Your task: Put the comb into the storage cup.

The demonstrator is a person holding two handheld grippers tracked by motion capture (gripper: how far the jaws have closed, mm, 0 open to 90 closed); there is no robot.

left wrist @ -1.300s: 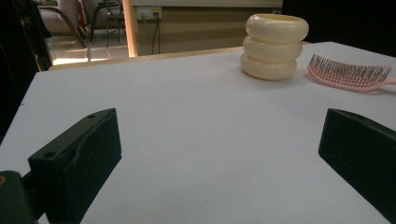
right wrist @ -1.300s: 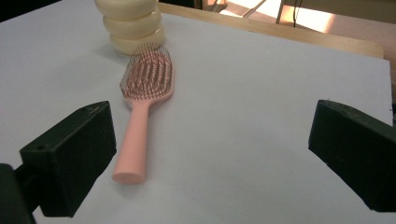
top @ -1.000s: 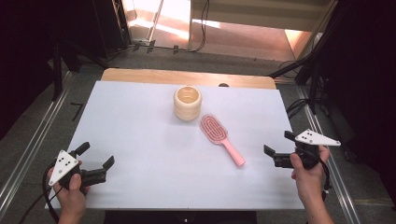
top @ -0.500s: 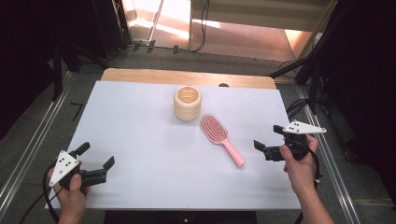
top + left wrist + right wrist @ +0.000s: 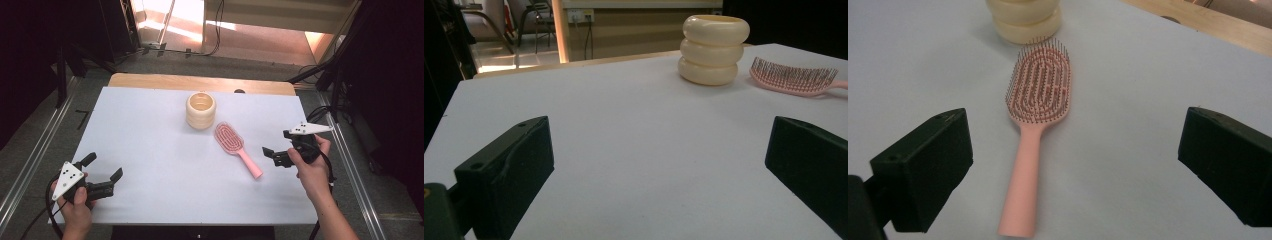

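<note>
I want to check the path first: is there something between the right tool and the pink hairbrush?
Nothing visible. The right tool is open, and bare white table lies between it and the hairbrush handle. The cream holder stands beyond the brush head, off that path.

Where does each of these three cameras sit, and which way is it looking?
High view: above the person's side, looking forward and down on the white table; both forearms and each hand-held gripper, left and right, show.
Left gripper view: low between open jaws, facing the cream holder.
Right gripper view: between open jaws, facing the pink hairbrush.
All share brush and holder.
</note>
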